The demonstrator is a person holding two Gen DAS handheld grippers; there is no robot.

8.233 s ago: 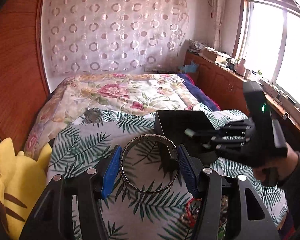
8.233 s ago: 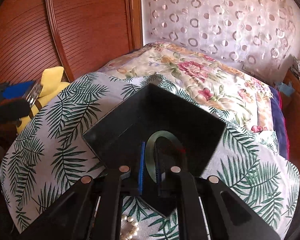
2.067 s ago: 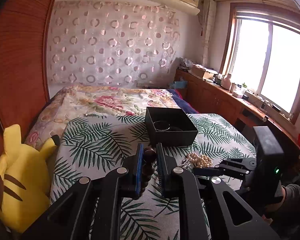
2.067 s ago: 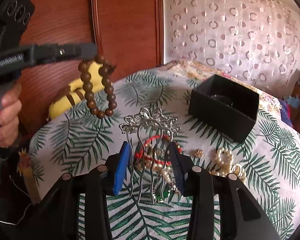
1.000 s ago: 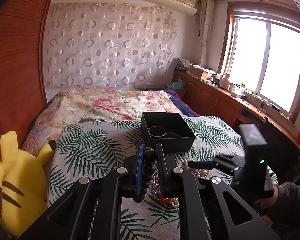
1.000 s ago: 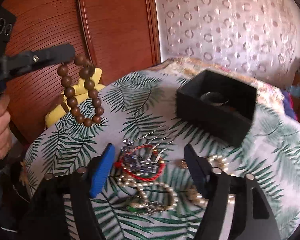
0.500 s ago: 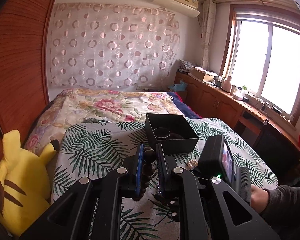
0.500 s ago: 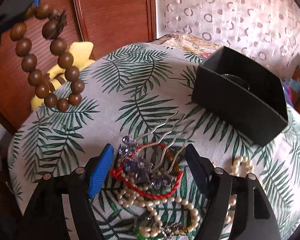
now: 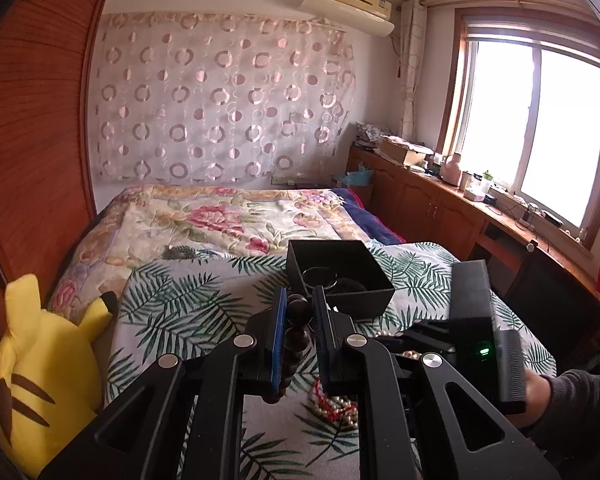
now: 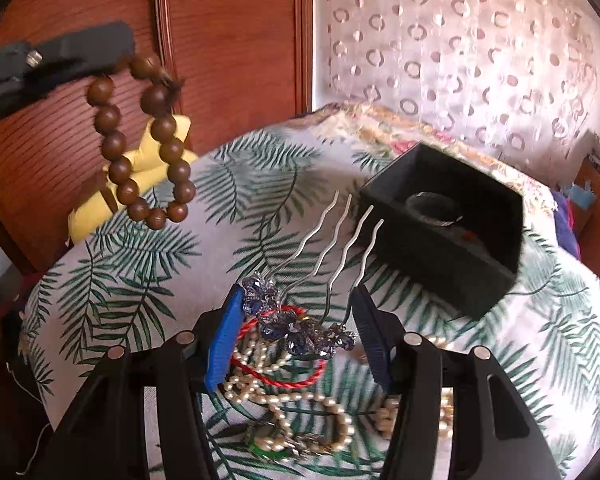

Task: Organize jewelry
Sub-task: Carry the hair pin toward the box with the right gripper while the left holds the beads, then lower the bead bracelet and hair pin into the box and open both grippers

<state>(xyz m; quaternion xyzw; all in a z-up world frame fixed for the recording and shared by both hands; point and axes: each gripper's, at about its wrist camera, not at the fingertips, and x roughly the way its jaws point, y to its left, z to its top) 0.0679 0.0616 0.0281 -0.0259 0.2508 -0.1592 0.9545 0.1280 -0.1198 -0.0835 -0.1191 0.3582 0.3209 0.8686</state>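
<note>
Beads of the wooden bracelet hang clamped in our left tool; our right tool gapes around the hair comb, contact unclear. Box contents partly hidden.

A brown wooden bead bracelet hangs as a loop, pinched at its top between the left jaws. Between the spread right jaws lies a silver hair comb with blue flowers, prongs pointing away, on a red cord bangle and pearl strands. Ahead and right sits an open black box holding a bangle.
</note>
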